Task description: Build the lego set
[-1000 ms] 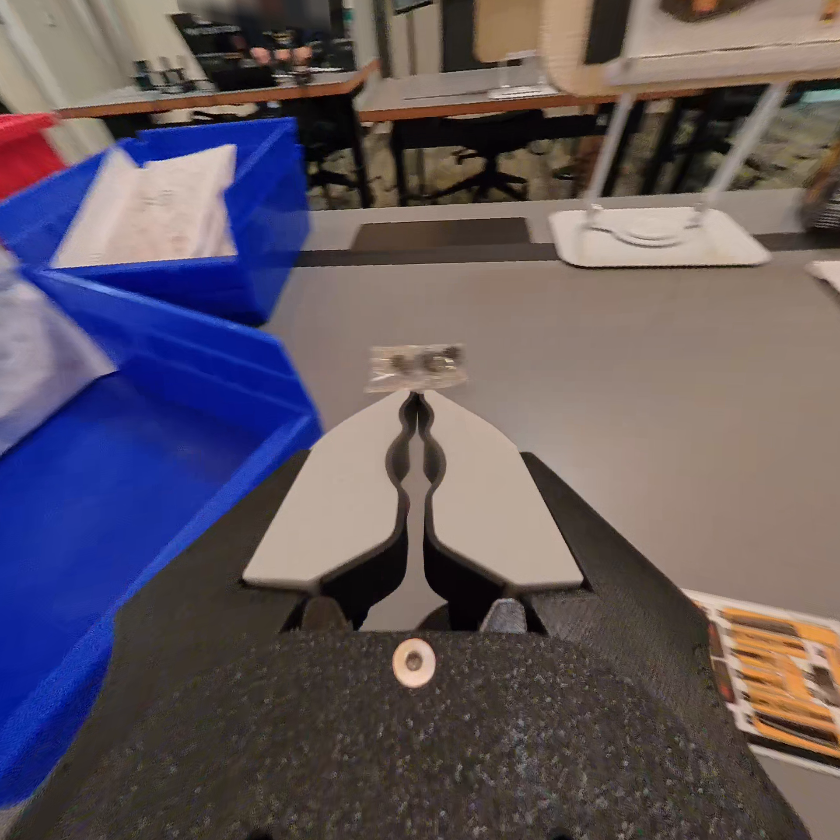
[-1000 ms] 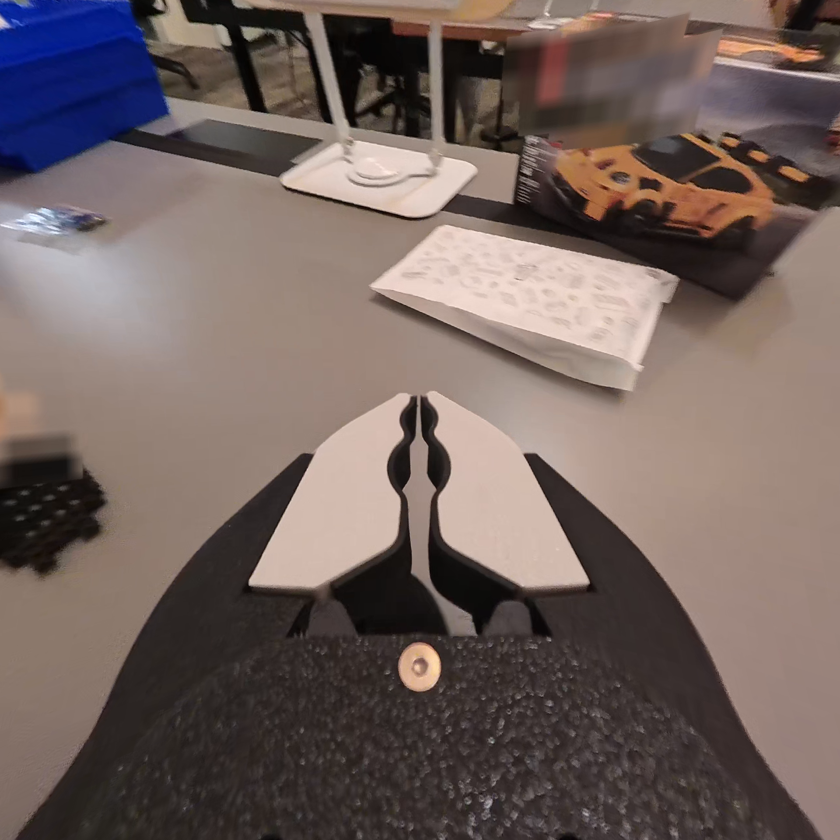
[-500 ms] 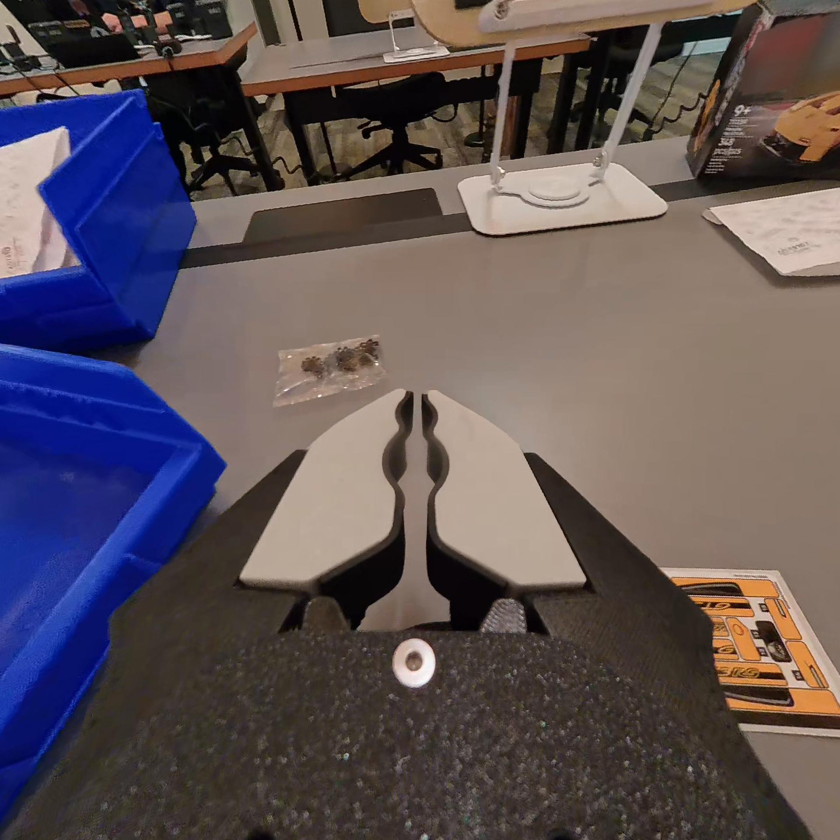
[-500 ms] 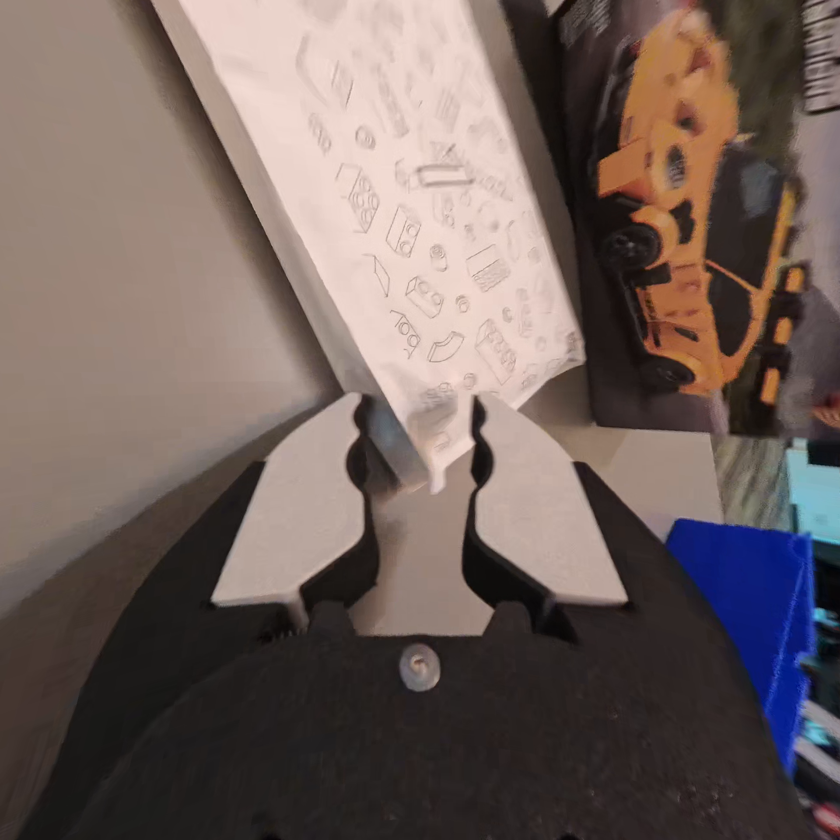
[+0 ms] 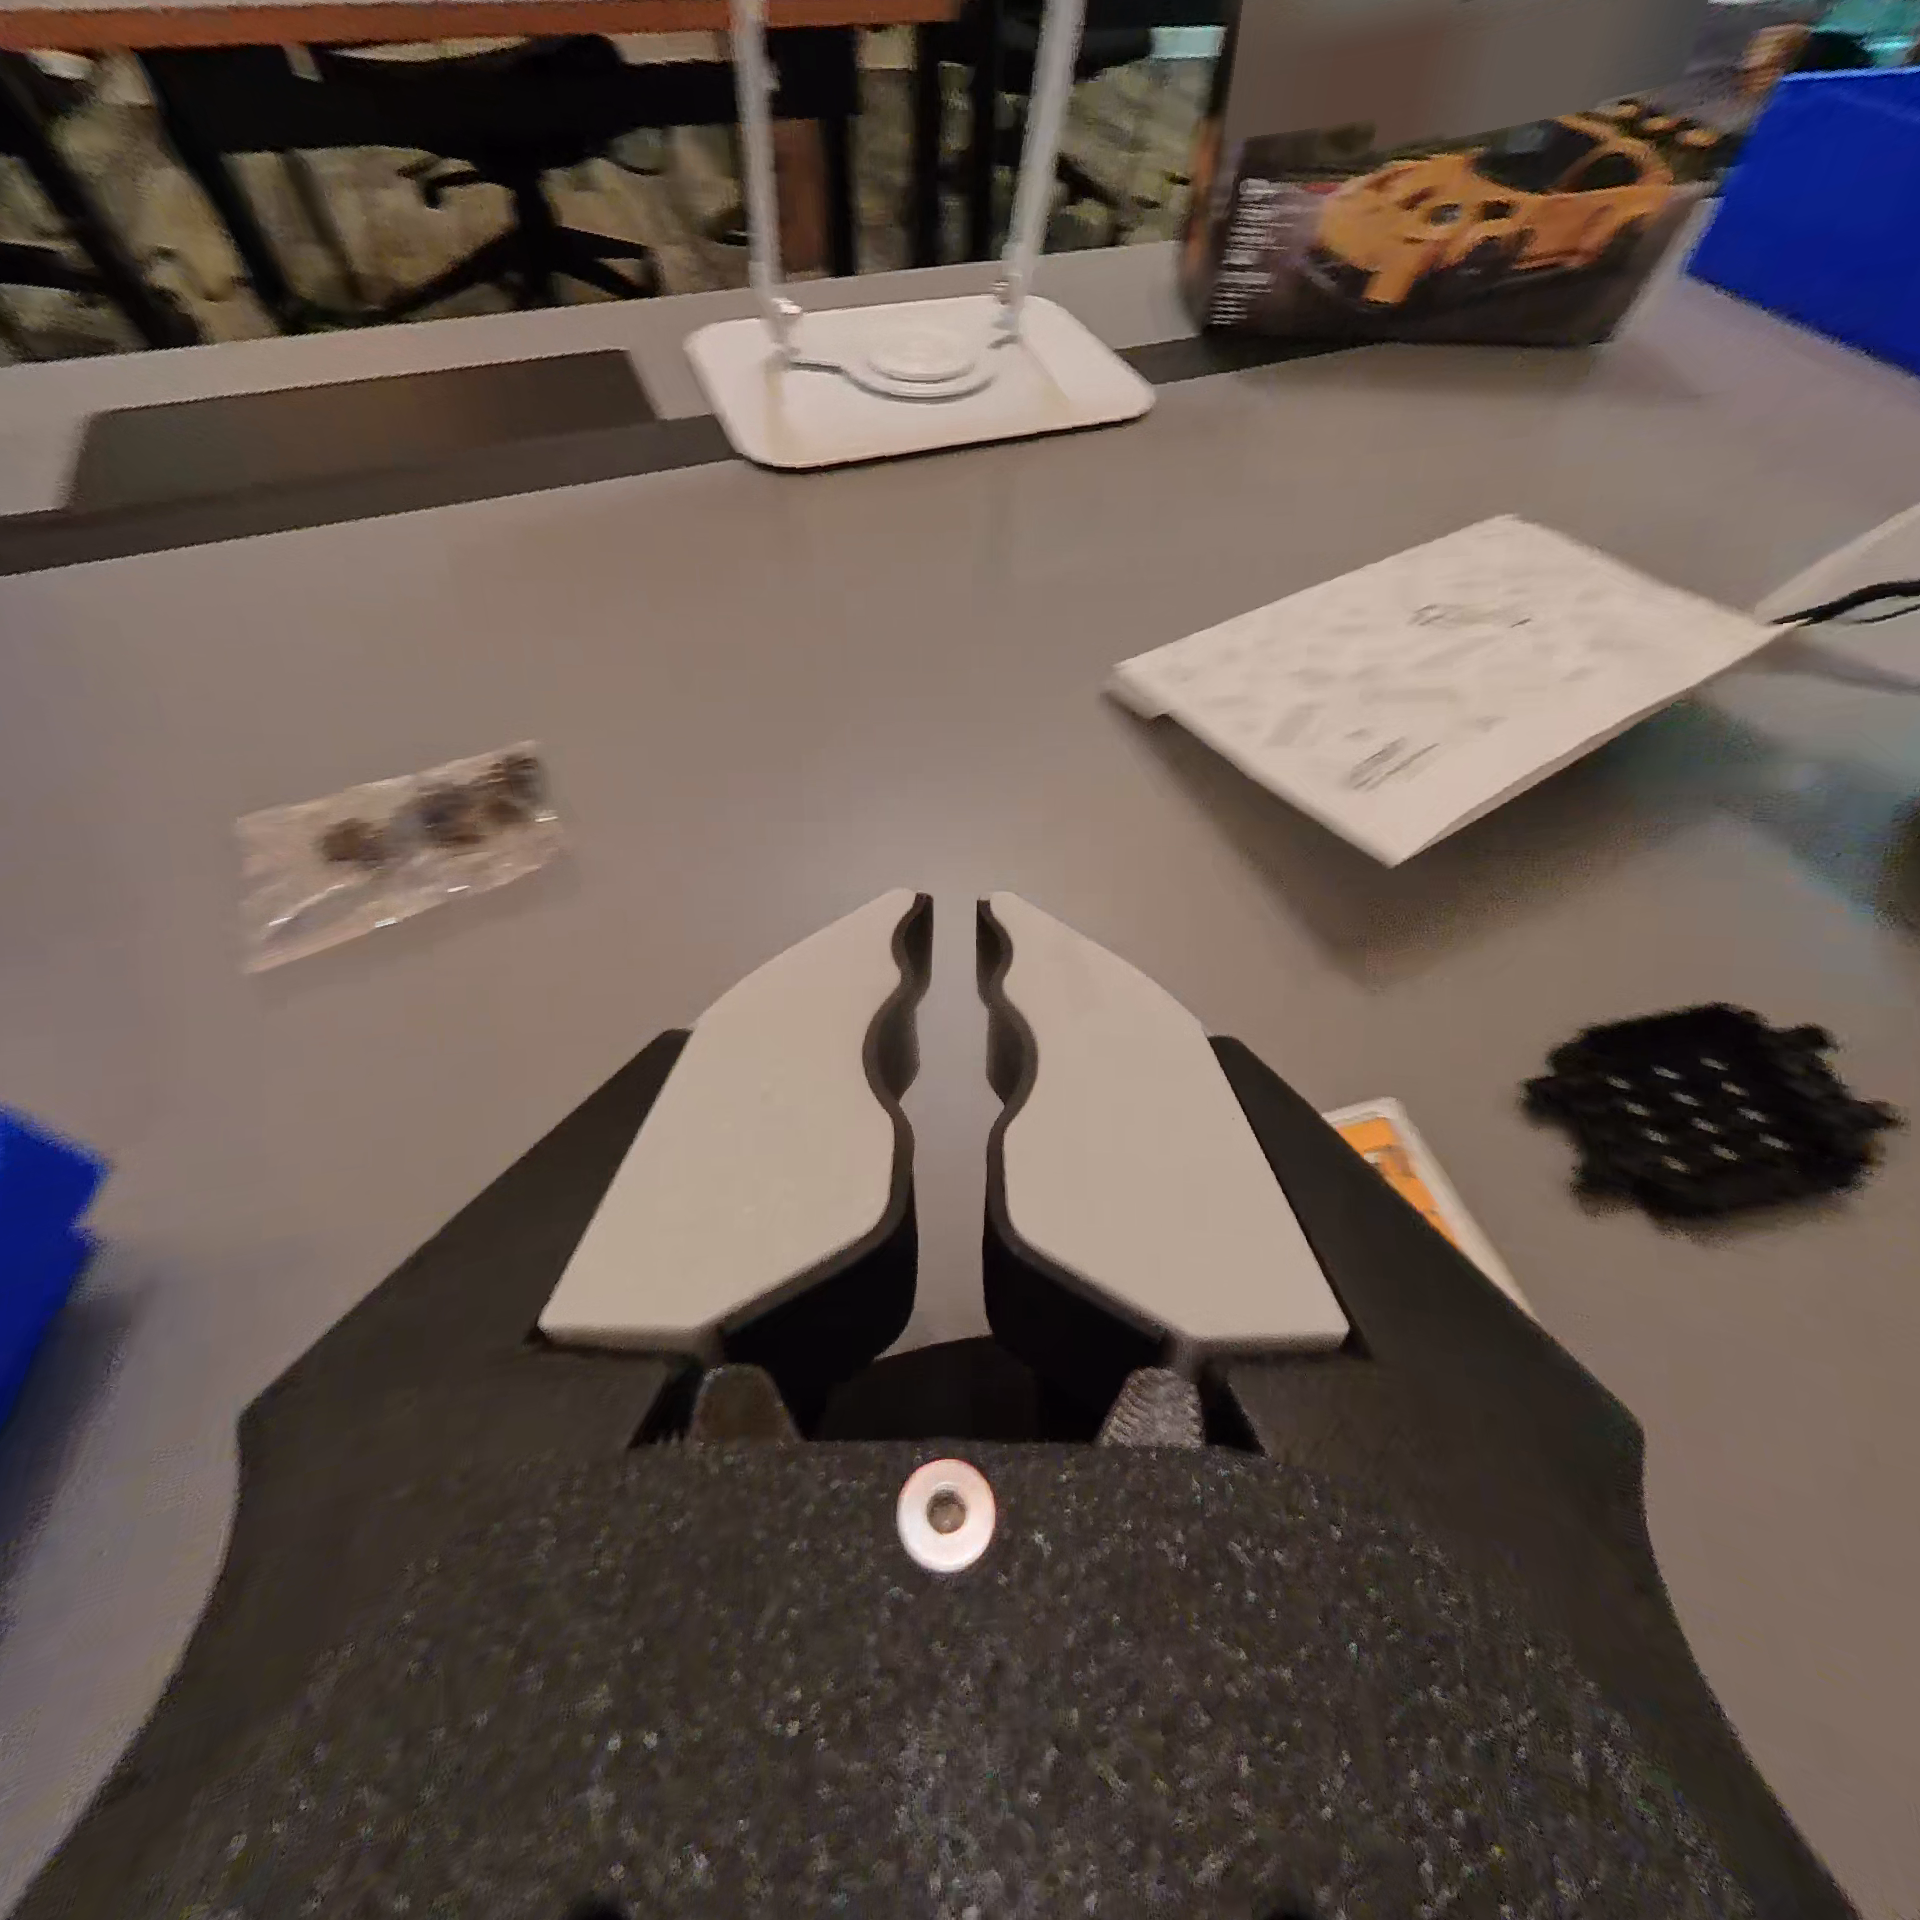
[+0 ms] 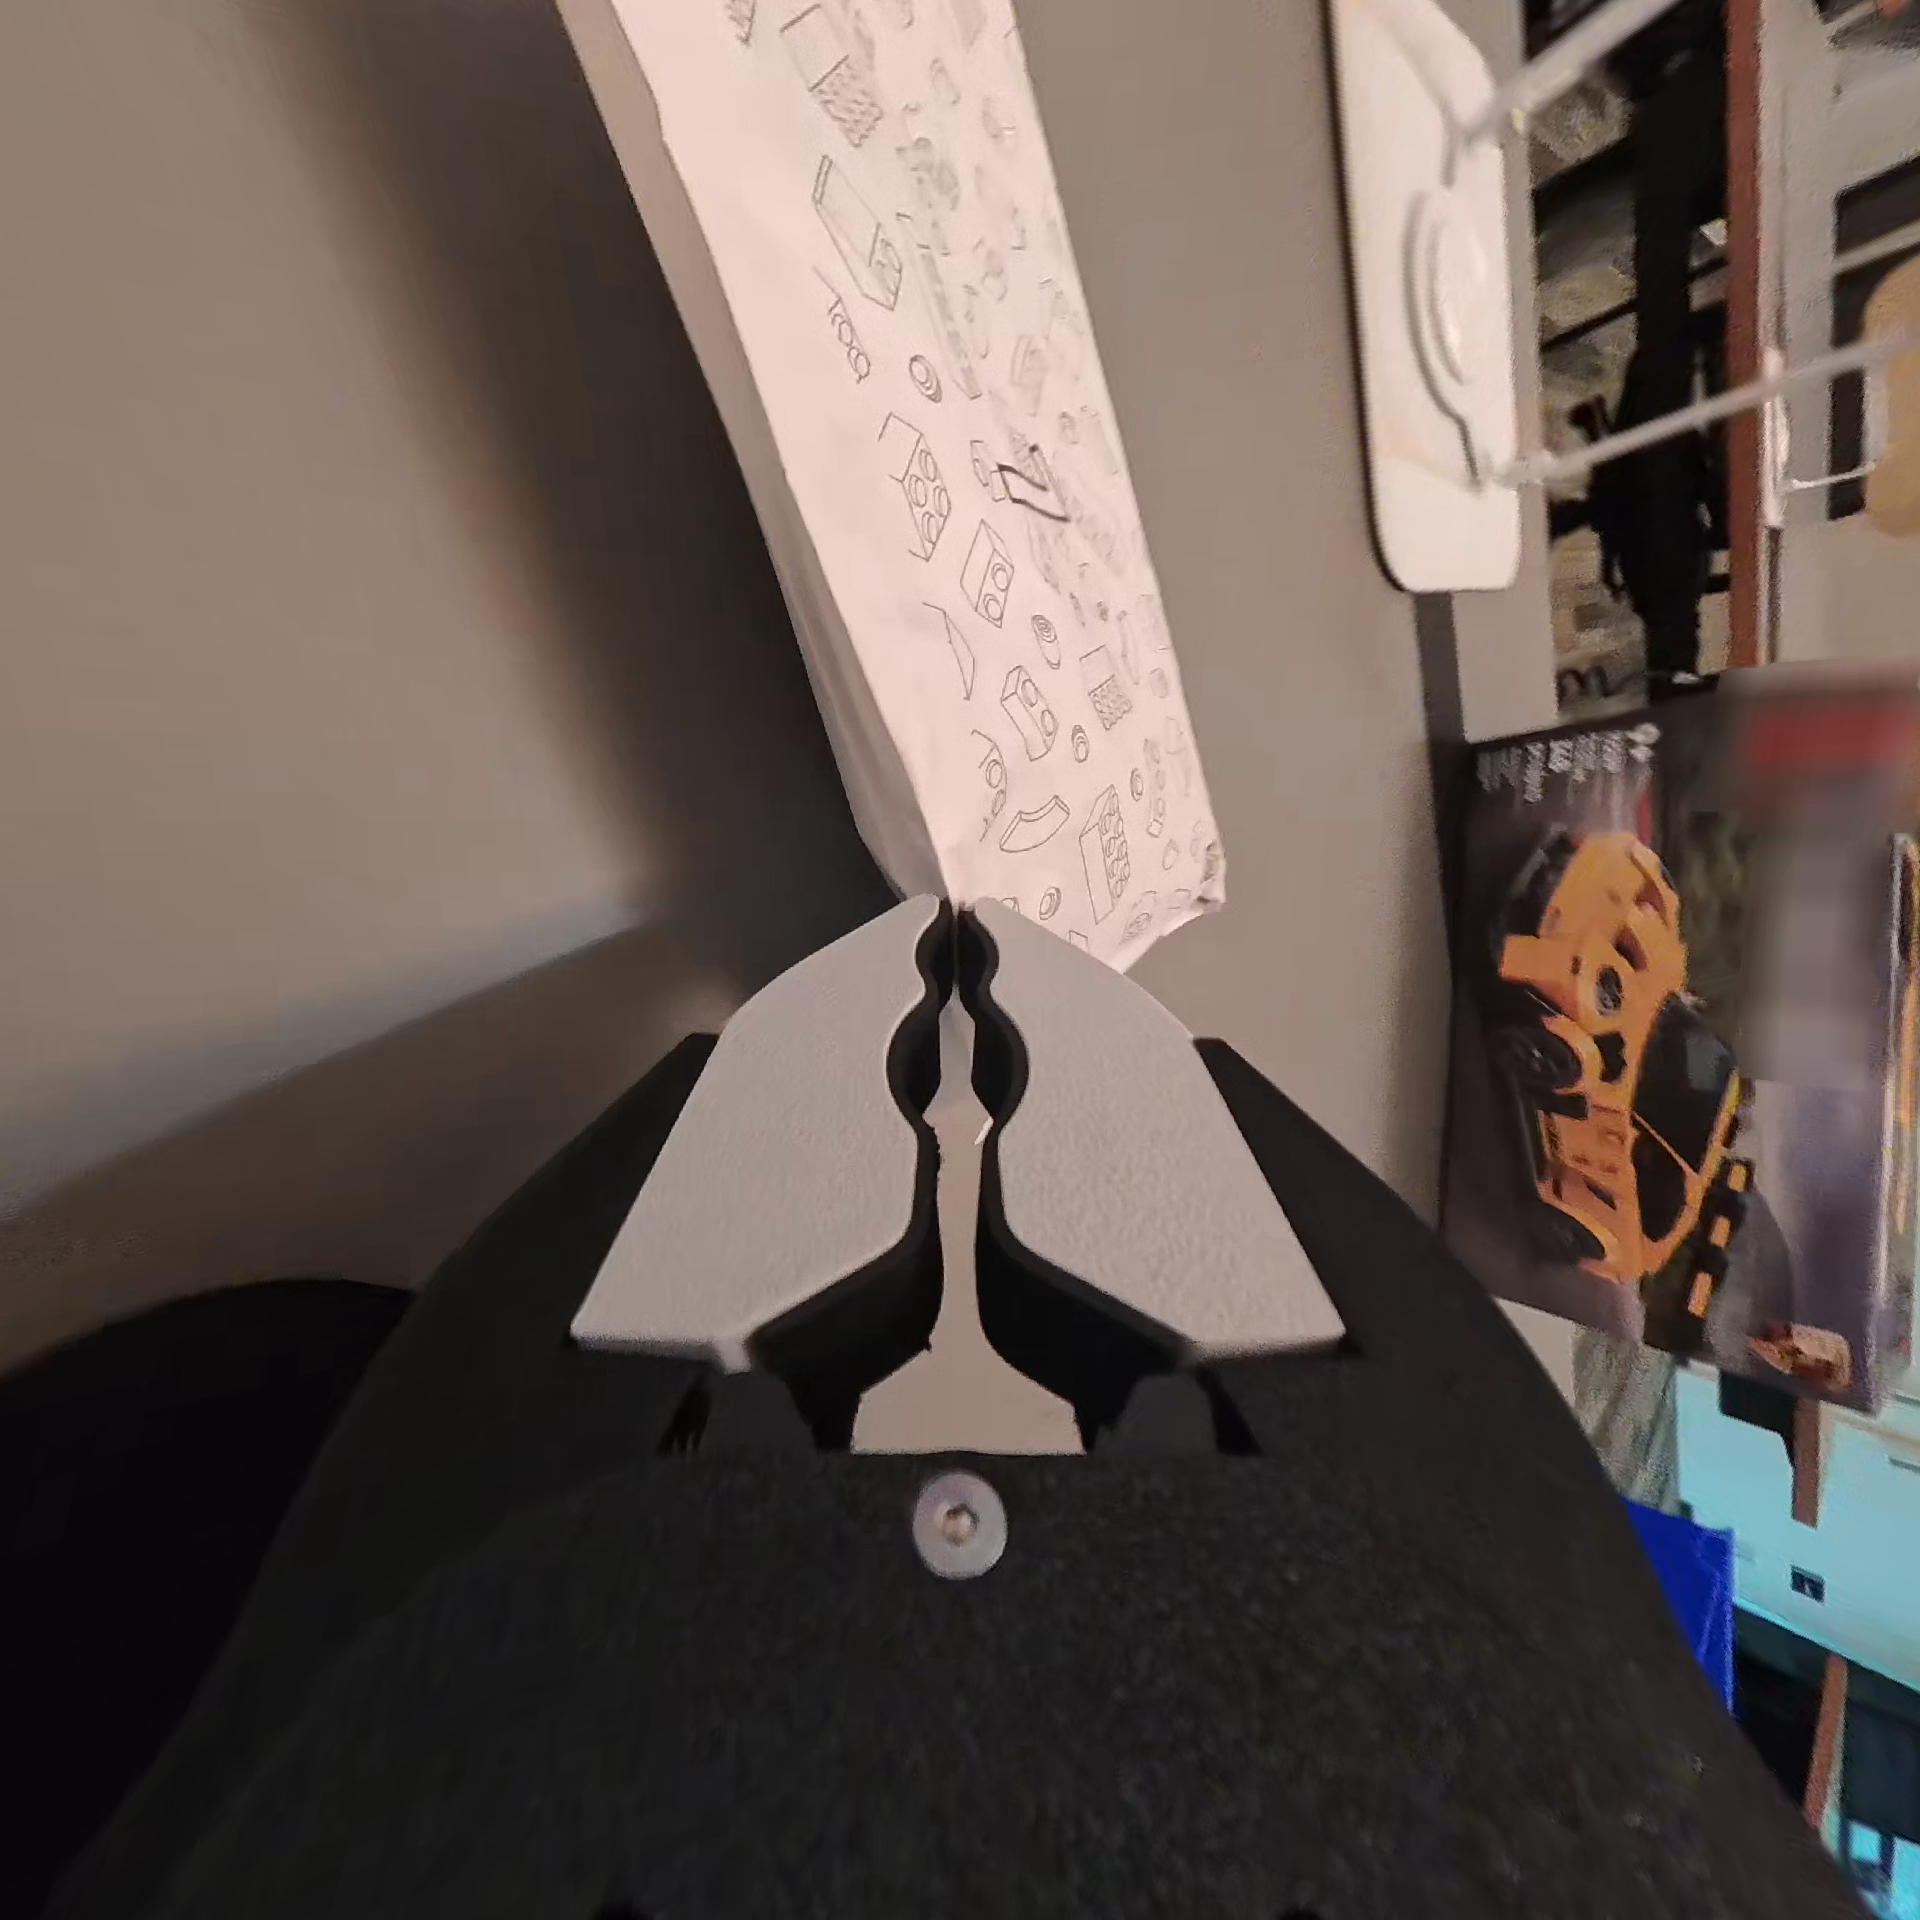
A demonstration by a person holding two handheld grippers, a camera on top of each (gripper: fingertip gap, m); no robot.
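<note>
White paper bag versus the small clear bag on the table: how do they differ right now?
The white paper bag is opaque, printed with brick drawings, and pinched at one corner by the right gripper. The clear bag is much smaller, shows dark pieces inside, and lies untouched, left of the left gripper, whose jaws stand slightly apart. Both look unopened on the grey table.

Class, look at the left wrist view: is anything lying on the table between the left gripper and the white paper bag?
Nothing visible does. Bare grey table lies between the left gripper and the white paper bag; the black mesh piece sits off to the side.
</note>
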